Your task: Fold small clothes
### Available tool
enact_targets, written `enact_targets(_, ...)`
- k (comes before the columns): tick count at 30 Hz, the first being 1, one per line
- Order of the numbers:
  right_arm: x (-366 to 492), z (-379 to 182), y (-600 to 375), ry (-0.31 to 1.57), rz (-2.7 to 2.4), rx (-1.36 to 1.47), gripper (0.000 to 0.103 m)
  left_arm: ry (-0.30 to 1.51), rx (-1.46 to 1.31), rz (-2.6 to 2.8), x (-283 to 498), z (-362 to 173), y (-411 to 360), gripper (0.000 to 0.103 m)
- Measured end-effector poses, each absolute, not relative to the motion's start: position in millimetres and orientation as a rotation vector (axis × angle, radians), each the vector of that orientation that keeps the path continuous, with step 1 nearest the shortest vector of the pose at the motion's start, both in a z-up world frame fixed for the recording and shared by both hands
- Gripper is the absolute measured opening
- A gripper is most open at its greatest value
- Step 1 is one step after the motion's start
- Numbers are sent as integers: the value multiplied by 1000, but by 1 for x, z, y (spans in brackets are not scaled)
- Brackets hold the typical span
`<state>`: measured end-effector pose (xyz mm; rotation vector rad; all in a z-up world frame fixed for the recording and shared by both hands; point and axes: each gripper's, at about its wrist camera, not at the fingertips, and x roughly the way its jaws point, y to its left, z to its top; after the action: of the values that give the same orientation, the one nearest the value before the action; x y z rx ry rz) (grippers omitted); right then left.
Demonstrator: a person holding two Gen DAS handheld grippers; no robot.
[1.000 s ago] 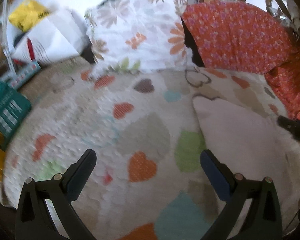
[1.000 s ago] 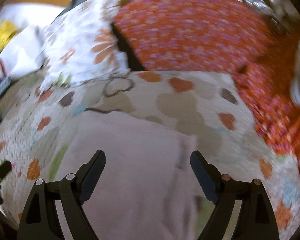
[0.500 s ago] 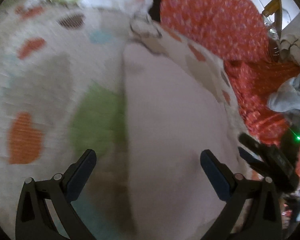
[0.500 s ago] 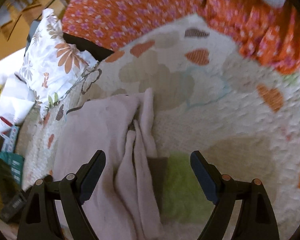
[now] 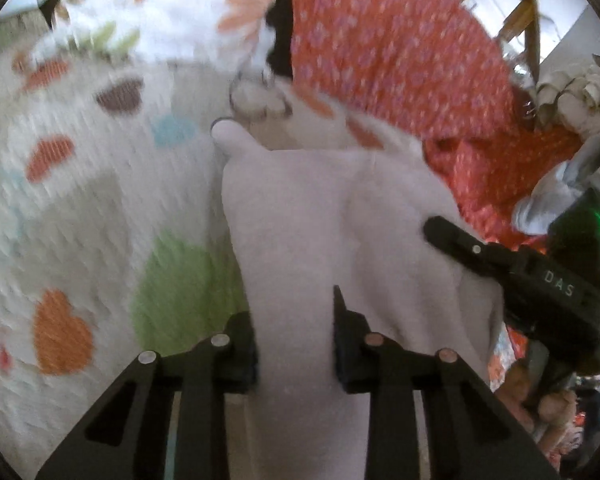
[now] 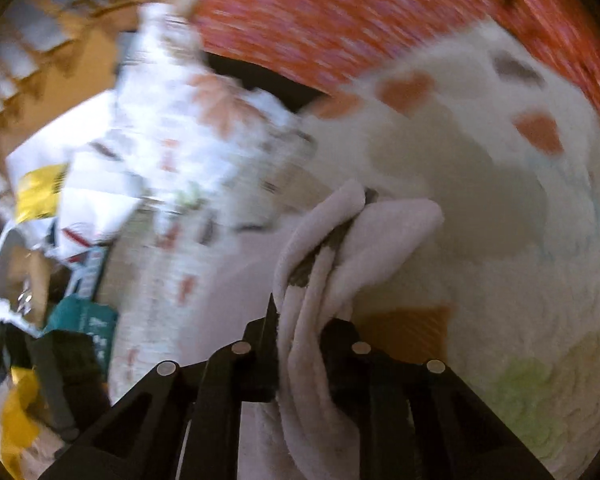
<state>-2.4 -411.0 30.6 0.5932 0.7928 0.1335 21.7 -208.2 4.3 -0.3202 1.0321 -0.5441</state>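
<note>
Both tools had the pale pink garment [image 5: 308, 208] pinched. Left tool [image 5: 294, 332] was closed down onto a band of the fabric near the 6 o'clock edge of its view, cloth running up between the jaws toward 12. Right tool [image 6: 300, 344] was clamped on a bunched, rolled edge of the same garment [image 6: 340, 248], folds sticking out past the tips toward 1 o'clock. In the left view the right tool's finger [image 5: 456, 240] lay on the cloth at 3 o'clock.

Garment sat on the heart-print quilt [image 5: 80, 208] covering the bed, partly lifted at the gripped edges, the rest draped. Orange floral cushion [image 5: 388, 48] at 12–1 o'clock, white floral pillow [image 5: 160, 8] at 11, both clear of the garment. Frames blurry, so cloth edges are approximate.

Step, as I read it: grasp done, start of lift/spread before the first fold. Next move probably needs both tools pulled apart to tension the cloth flat, then one edge carried over the other. Risk: right grip holds multiple layers, could fold crooked.
</note>
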Motion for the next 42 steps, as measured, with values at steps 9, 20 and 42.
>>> enact_targets(9,5,0,-422,887,-208,485,34,1112,-141,-297,28,-21,-191,58)
enact_targets(20,6,-19,-369,988,-8,439,33,803,-46,-184,-23,39,-166,79)
enact_targets(42,-85,32,-348,852,-130,250,65,563,-21,-164,-81,79,-140,103)
